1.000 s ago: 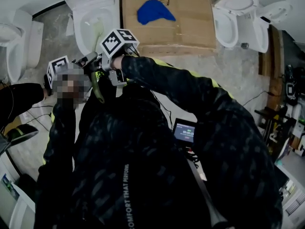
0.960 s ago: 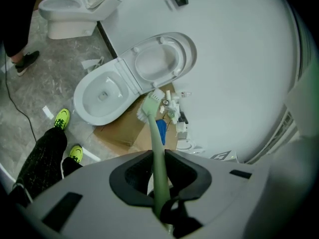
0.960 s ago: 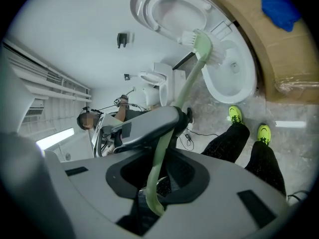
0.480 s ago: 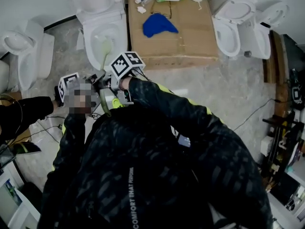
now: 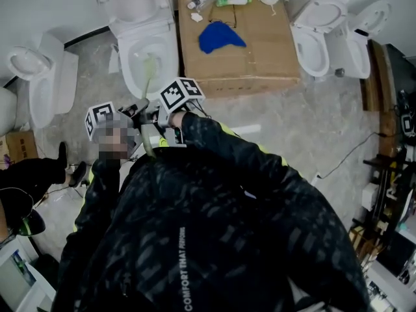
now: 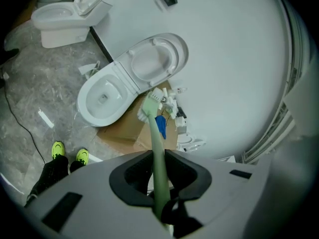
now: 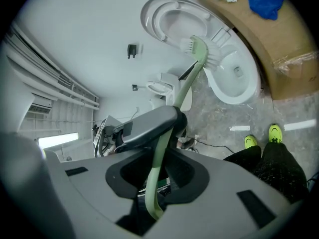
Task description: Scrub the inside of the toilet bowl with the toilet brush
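A white toilet (image 5: 146,44) stands open against the far wall, its bowl (image 6: 105,97) facing me. A pale green toilet brush (image 5: 149,83) reaches from my hands toward that bowl. Its white bristle head (image 6: 149,106) hangs over the bowl's near rim and also shows in the right gripper view (image 7: 198,48). My left gripper (image 5: 130,112) is shut on the handle (image 6: 158,148). My right gripper (image 5: 159,116) is shut on the curved lower end (image 7: 158,158), just behind the left gripper (image 7: 149,123). My dark sleeves hide the floor beneath.
A cardboard box (image 5: 260,51) with a blue cloth (image 5: 221,36) and small bottles stands right of the toilet. More toilets stand at the left (image 5: 39,77) and right (image 5: 318,28). Feet in yellow-green shoes (image 6: 67,153) and cables are on the marbled floor.
In the head view, both grippers and the brush have drifted right and down, as has the toilet. The brush head stays over the bowl. The dark-clothed figure at left has dropped lower.
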Tool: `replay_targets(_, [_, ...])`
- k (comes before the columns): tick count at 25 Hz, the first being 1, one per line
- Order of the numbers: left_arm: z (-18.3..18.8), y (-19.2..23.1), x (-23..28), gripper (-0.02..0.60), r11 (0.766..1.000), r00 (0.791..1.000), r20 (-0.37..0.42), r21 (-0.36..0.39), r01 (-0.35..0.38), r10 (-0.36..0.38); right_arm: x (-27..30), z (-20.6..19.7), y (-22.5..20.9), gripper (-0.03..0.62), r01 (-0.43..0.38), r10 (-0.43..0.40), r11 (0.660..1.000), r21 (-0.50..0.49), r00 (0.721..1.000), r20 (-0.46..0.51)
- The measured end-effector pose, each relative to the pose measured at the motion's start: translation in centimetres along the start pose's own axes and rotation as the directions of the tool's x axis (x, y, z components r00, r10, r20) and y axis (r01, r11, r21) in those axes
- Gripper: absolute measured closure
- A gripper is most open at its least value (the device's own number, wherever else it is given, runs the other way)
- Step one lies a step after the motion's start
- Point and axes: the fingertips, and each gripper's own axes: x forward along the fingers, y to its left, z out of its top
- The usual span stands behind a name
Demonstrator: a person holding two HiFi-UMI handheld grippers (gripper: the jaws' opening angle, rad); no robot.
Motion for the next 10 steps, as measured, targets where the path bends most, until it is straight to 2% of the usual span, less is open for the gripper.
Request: replay_targets(10, [0.05, 0.18, -0.28, 0.505, 1.0, 1.0, -0.006, -0.004, -0.008, 0.008, 0.28, -0.07, 0.06, 0.522, -0.027, 0.025, 0.999, 0.036, 0.999, 0.041])
